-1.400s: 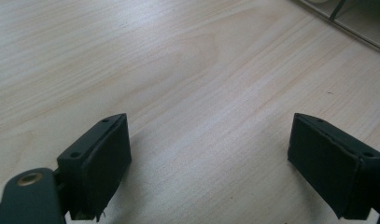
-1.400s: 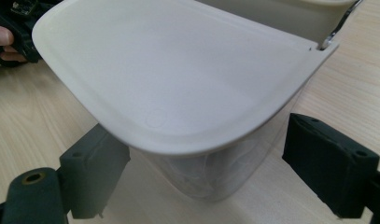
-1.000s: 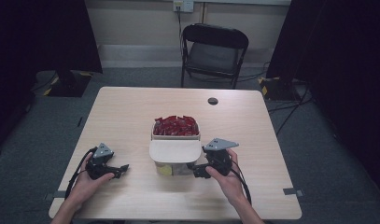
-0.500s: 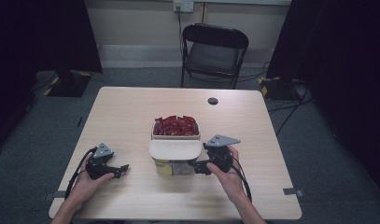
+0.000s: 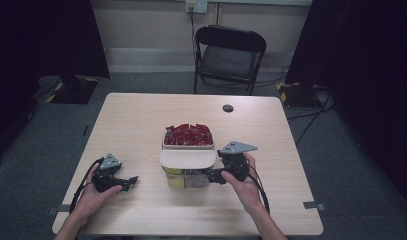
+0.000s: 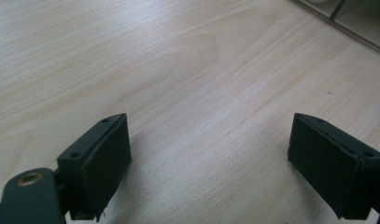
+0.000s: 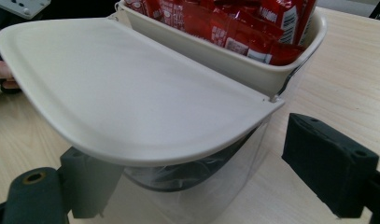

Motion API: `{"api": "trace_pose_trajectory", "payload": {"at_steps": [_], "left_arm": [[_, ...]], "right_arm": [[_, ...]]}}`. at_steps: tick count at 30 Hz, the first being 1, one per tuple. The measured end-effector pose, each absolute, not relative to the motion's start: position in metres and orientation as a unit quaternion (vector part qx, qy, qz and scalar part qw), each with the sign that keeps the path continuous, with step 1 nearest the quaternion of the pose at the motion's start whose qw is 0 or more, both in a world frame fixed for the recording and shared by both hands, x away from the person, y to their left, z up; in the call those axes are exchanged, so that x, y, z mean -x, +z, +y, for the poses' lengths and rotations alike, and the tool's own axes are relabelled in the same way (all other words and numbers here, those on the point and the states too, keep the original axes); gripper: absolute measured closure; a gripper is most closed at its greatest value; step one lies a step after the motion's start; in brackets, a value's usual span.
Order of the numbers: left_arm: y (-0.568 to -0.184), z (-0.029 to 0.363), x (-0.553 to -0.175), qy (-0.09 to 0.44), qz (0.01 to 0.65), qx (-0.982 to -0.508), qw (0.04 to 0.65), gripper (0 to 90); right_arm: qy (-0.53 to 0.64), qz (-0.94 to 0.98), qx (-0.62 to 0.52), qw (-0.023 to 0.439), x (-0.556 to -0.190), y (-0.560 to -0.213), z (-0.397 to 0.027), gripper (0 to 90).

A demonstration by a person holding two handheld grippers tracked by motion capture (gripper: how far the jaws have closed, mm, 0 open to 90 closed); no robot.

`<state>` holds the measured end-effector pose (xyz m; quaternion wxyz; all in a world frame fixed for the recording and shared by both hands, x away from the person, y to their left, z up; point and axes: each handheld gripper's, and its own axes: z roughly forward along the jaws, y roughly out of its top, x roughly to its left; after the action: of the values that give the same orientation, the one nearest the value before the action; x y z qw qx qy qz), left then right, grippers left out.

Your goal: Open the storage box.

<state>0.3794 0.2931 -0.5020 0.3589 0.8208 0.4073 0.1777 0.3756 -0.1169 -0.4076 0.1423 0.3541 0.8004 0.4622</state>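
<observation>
At the centre of the high view a clear bin (image 5: 187,176) stands on the table (image 5: 141,115), with a cream flap lid (image 5: 187,159) swung toward the person and red packets (image 5: 188,135) heaped in the tray behind it. The right gripper (image 5: 214,176) sits just beside the bin's right wall, low on the table. In the right gripper view its jaws stand wide: the lid (image 7: 127,93) spreads across the upper left of the frame, one jaw lies under its rim against or very near the clear wall (image 7: 187,196), and the other stands apart at lower right, so nothing is gripped yet. The packets (image 7: 225,21) fill the top of that frame. The left gripper (image 5: 125,182) rests at lower left of the high view, well apart from the bin, its jaws also wide over bare wood (image 6: 178,70). The step in hand looks like taking hold of the bin or its lid edge. To do it well, the right gripper should settle what it clamps before closing: the lid's thin rim would give a surer bite than the slick curved wall. Closing slowly would keep the light bin from sliding, and the idle left gripper could come in to brace the far side.
</observation>
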Motion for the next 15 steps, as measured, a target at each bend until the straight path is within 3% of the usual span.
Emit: {"api": "trace_pose_trajectory", "payload": {"at_steps": [15], "left_arm": [[-0.502, 0.293, -0.379, 0.178, 0.407, -0.821, 0.359, 12.7]], "right_arm": [[0.472, 0.794, -0.354, 0.147, -0.388, -0.401, -0.115, 14.3]]}}
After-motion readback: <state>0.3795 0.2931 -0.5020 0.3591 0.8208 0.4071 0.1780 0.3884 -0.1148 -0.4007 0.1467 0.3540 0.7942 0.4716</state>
